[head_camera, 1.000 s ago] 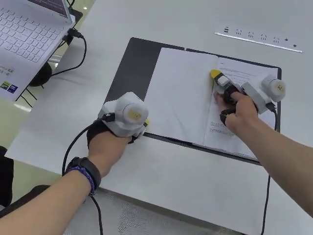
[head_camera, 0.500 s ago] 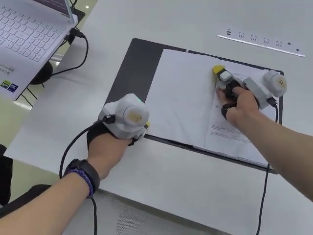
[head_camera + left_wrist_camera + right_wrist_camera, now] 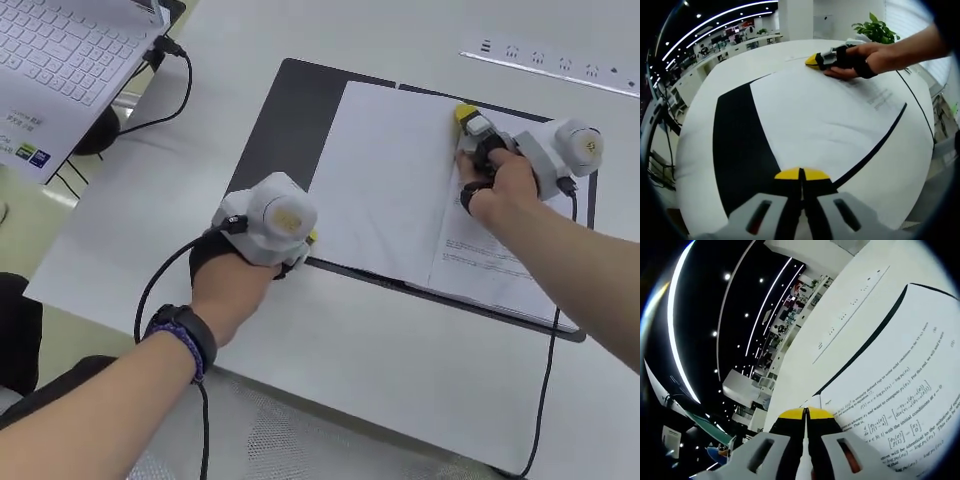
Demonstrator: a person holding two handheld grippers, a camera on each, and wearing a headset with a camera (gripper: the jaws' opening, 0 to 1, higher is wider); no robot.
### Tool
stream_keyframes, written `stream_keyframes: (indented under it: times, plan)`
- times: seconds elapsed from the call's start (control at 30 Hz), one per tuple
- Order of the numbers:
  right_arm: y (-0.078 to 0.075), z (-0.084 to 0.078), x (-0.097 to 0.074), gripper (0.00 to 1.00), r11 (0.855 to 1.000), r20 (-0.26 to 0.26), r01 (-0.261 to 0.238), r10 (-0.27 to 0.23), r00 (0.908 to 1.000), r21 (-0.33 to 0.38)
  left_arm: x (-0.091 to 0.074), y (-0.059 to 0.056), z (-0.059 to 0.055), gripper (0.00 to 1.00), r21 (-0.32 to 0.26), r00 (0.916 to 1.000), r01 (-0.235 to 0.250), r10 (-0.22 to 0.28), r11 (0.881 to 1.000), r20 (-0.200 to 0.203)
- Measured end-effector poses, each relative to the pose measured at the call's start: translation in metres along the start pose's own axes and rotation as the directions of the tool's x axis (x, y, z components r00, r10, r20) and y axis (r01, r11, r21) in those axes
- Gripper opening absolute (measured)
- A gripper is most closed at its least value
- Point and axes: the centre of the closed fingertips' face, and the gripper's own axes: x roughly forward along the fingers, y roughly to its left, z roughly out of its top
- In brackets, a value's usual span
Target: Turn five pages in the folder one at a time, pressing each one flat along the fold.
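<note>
Folder (image 3: 285, 130) open on white worktop (image 3: 400, 370). Right gripper (image 3: 466, 114) fingers together, pressing printed page (image 3: 900, 390) at far end of fold. Left gripper (image 3: 801, 173) fingers together at folder's near edge. Page text: maths formulas with "log" terms.

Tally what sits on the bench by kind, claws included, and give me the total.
claws: 2 (left claw, right claw)
folder: 1
laptop: 1
power strip: 1
Total: 5
</note>
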Motion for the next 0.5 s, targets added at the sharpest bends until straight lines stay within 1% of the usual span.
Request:
stream_keyframes:
  times: [0.13,0.27,0.37,0.5]
  plan:
    - [0.001,-0.005,-0.003,0.00,1.000,-0.024,-0.010,0.009,0.9997,-0.027,0.000,0.000,0.000,0.00,0.008,1.0000,-0.001,0.001,1.000,-0.001]
    - [0.002,-0.010,-0.009,0.00,0.999,-0.042,-0.020,0.018,0.9990,-0.049,0.000,0.001,0.000,0.00,0.008,1.0000,0.001,-0.001,1.000,-0.003]
    - [0.003,-0.016,-0.014,0.00,0.996,-0.069,-0.028,0.022,0.9974,-0.085,0.000,0.001,0.000,0.00,0.013,1.0000,0.006,-0.006,1.000,0.003]
    - [0.005,-0.022,-0.023,0.00,0.995,-0.082,-0.038,0.031,0.9961,-0.089,0.000,0.001,0.000,0.00,0.024,1.0000,0.009,-0.009,1.000,-0.002]
